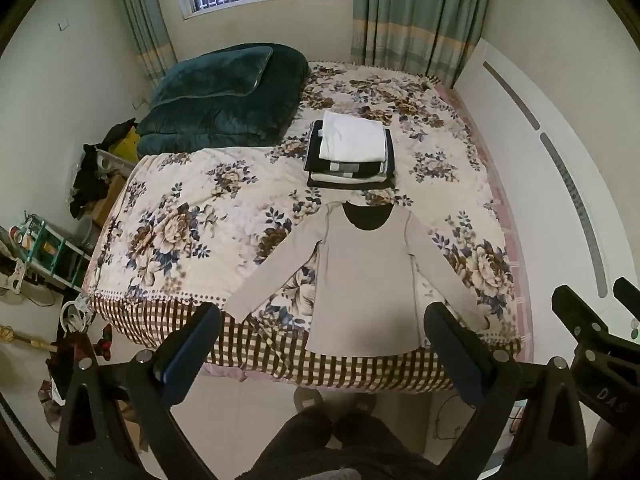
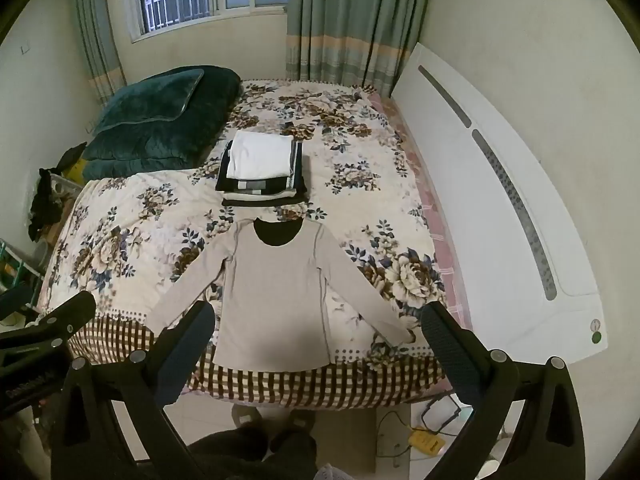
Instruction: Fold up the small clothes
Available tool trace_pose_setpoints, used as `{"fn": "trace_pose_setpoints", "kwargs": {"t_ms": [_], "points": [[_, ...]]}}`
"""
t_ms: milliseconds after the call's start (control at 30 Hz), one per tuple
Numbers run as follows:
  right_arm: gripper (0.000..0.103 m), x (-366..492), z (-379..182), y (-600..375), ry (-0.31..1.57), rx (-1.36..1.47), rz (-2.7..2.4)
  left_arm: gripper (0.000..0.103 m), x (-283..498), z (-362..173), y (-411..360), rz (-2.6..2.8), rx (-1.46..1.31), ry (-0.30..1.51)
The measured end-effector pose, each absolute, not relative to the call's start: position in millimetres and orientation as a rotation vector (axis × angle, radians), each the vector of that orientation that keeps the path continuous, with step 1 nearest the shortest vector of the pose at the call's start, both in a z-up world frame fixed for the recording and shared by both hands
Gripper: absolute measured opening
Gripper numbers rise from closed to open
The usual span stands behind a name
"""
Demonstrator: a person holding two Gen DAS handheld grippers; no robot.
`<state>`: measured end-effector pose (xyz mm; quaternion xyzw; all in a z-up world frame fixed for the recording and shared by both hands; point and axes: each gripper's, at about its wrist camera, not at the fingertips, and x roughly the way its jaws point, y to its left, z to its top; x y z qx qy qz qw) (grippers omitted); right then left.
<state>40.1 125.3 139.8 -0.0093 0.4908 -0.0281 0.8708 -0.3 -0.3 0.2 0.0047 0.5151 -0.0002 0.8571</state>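
Observation:
A beige long-sleeved shirt (image 1: 366, 280) lies flat on the floral bedspread (image 1: 200, 216), sleeves spread, hem at the near bed edge. It also shows in the right wrist view (image 2: 276, 296). My left gripper (image 1: 320, 320) is open and empty, held high above the shirt's hem. My right gripper (image 2: 316, 318) is open and empty, also high above the near edge. A stack of folded clothes (image 1: 350, 154) with a white piece on top sits beyond the shirt's collar; it shows in the right wrist view too (image 2: 262, 172).
A dark green quilt (image 1: 224, 96) is piled at the bed's far left. A white headboard (image 1: 540, 184) runs along the right side. Cluttered shelves and cables (image 1: 48, 264) stand on the floor at left. A person's legs and slippers (image 1: 332, 408) are below.

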Motion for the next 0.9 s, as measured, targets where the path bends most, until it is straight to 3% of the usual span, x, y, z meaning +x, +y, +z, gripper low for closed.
{"fn": "trace_pose_setpoints", "kwargs": {"t_ms": [900], "points": [[0.103,35.5,151.5,125.9,1.019,-0.031,-0.064,0.103,-2.9,3.2,-7.3,-0.015,-0.005,1.075]]}}
